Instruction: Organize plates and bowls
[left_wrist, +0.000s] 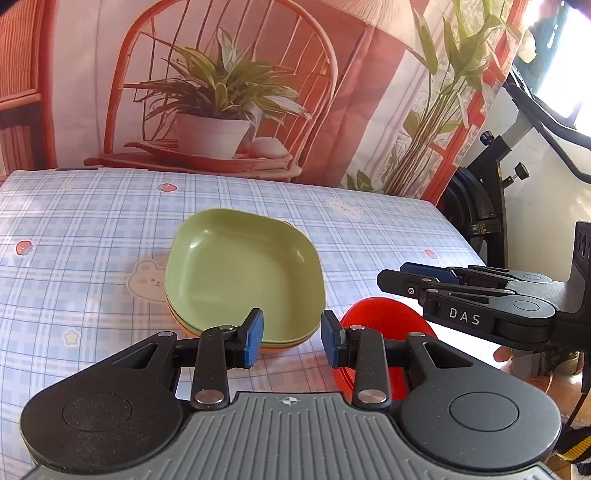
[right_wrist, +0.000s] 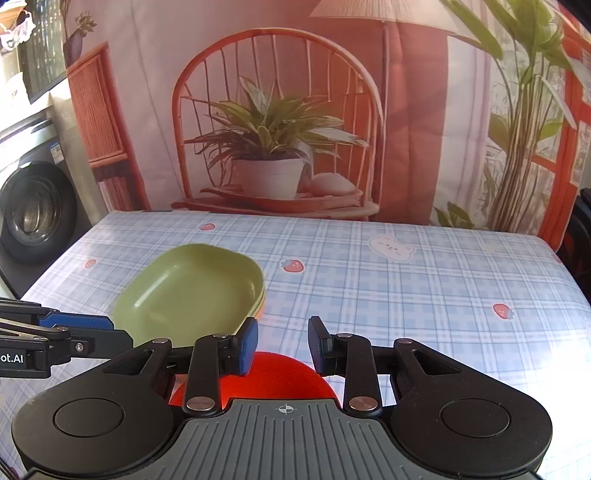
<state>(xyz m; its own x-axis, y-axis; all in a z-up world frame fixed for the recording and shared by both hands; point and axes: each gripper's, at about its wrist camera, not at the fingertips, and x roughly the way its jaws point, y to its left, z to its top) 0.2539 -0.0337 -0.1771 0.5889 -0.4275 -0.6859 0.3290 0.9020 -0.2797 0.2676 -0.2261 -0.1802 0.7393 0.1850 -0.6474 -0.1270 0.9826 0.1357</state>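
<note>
The table (left_wrist: 92, 206), under a blue plaid cloth printed with bears and strawberries, carries everything in play. On it I count one stack of squarish plates (left_wrist: 243, 273), sitting toward the middle but nearer the front edge than the back. The green one on top is plain to see; below it the rims show at least one more green layer and an orange one at the bottom, so three or four in all, though the exact number cannot be told from the edges alone. They nest squarely, so this part of the tidying looks done.

One red bowl (left_wrist: 384, 321) is the only loose piece I can find. It stands close to the front edge, just beside the stack on its right, apart from it, and is partly hidden behind both tools. In my judgement it is what is left: it either joins the stack or gets a place of its own.

There are two grippers. The left gripper (left_wrist: 291, 338) hovers low over the front edge with its blue pads spread apart and nothing between them, aimed at the gap between stack and bowl. The right gripper (right_wrist: 282, 343) hangs directly above the bowl (right_wrist: 273, 376), its jaws likewise spread and empty. Neither touches a dish.

No other plates or bowls show on the cloth in either view.
</note>
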